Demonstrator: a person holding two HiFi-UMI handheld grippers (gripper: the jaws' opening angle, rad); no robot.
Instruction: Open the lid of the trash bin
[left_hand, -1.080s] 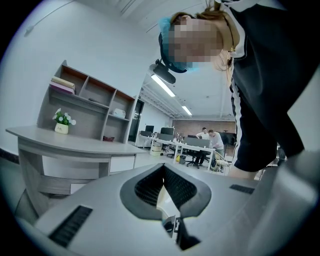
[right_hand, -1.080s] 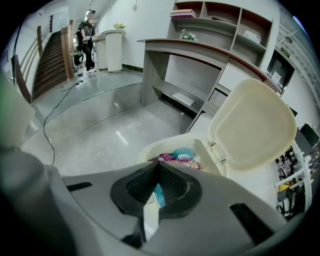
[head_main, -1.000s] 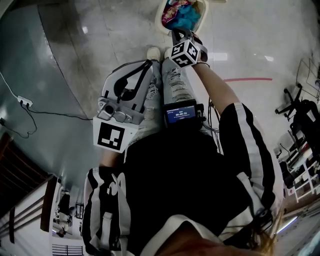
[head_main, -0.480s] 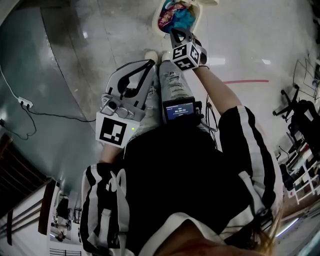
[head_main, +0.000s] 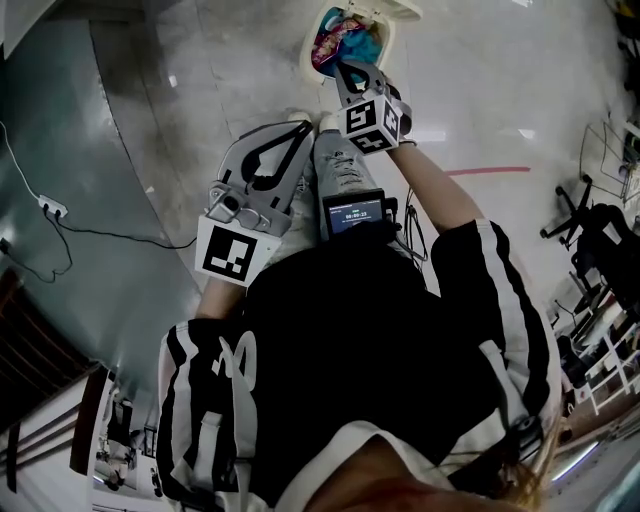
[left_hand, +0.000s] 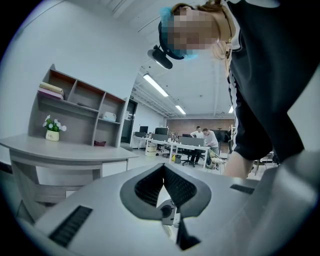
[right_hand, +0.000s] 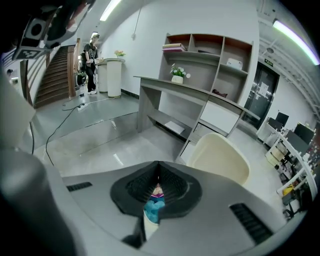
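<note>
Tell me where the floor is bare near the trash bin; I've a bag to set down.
Bare floor lies right of the trash bin, up to the red line, and left of it toward the cable. Crowded just before the bin: the right gripper and the person's legs.

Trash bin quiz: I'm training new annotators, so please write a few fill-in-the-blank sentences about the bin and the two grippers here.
1. The trash bin has its cream lid standing ____.
2. The left gripper, jaws together, holds ____.
3. The right gripper, also with jaws together, points toward the ____.

Missing words: open; nothing; trash bin.
</note>
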